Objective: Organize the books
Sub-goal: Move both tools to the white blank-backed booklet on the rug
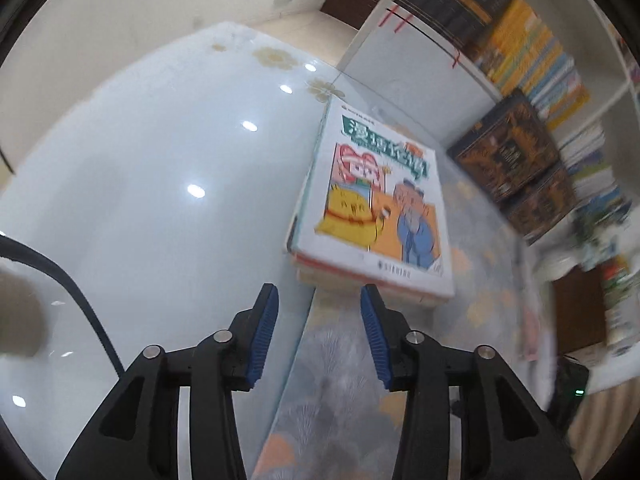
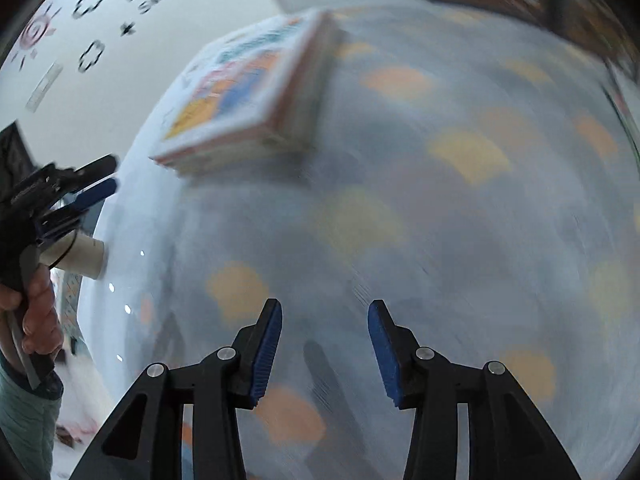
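A small stack of books (image 1: 372, 216) lies on the table, its top cover a bright cartoon with a yellow figure and a blue-robed one. My left gripper (image 1: 319, 296) hangs just short of the stack's near edge, open, with nothing between its blue pads. In the right wrist view the same stack (image 2: 244, 100) appears blurred at upper left. My right gripper (image 2: 325, 312) is open over the patterned tablecloth (image 2: 440, 220), well clear of the stack. The left gripper (image 2: 100, 184), held by a hand (image 2: 36, 312), shows at the left edge of that view.
A bookshelf (image 1: 532, 48) packed with upright books stands at the far right. Two dark, ornate books (image 1: 516, 156) lean against it. The glossy pale floor (image 1: 160, 160) lies left of the table edge. A black cable (image 1: 72, 292) hangs at lower left.
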{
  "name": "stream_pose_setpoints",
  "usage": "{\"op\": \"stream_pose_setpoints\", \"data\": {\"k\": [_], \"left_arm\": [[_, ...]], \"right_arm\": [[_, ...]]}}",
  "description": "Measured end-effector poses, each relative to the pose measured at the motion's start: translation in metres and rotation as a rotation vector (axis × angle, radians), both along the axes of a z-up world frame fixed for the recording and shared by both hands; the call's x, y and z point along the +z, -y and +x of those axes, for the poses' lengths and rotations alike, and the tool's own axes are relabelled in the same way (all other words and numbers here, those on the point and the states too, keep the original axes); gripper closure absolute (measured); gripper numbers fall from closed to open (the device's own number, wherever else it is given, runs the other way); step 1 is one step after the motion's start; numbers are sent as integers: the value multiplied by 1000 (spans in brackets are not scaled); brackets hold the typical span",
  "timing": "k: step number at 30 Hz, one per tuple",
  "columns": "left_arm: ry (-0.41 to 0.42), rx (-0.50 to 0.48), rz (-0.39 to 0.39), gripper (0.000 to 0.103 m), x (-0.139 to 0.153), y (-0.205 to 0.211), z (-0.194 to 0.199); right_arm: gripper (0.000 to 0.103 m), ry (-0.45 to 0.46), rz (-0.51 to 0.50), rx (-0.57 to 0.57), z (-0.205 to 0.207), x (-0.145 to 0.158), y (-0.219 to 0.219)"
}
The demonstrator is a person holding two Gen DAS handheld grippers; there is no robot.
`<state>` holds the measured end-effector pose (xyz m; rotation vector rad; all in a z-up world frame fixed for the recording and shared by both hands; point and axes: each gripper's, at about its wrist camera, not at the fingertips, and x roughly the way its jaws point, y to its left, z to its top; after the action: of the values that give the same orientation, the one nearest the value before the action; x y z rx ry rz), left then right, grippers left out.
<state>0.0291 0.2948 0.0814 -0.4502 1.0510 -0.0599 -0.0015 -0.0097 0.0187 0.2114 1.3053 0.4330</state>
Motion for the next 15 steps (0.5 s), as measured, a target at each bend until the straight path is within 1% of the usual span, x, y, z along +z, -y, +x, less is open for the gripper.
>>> {"op": "stream_pose_setpoints", "data": {"k": [2,4,6,8,10,12,13,14,15], "left_arm": [[15,5,71,56,8,28,-10],[26,-2,73,49,13,52,-14],[37,-29,46,30,17,84,-15],[56,-68,46,29,24,122,-13],[87,-120,58,29,32,162,-12],[96,-196,35,29,37,210,-12],[98,-225,27,29,37,225,-14],[99,-261,22,29,37,247,-16],[98,-303,18,29,37,270,-18]], "right_arm": [[60,-28,57,-12,-17,-3,32],[60,-8,41,-24,-28,4,58],[59,21,20,-39,-36,14,86],[52,51,5,-80,-45,24,117],[52,70,16,-133,-55,31,154],[52,86,9,-190,-65,36,190],[52,92,3,-218,-72,38,208],[52,93,-8,-256,-78,39,231],[52,94,-13,-281,-79,41,245]]}}
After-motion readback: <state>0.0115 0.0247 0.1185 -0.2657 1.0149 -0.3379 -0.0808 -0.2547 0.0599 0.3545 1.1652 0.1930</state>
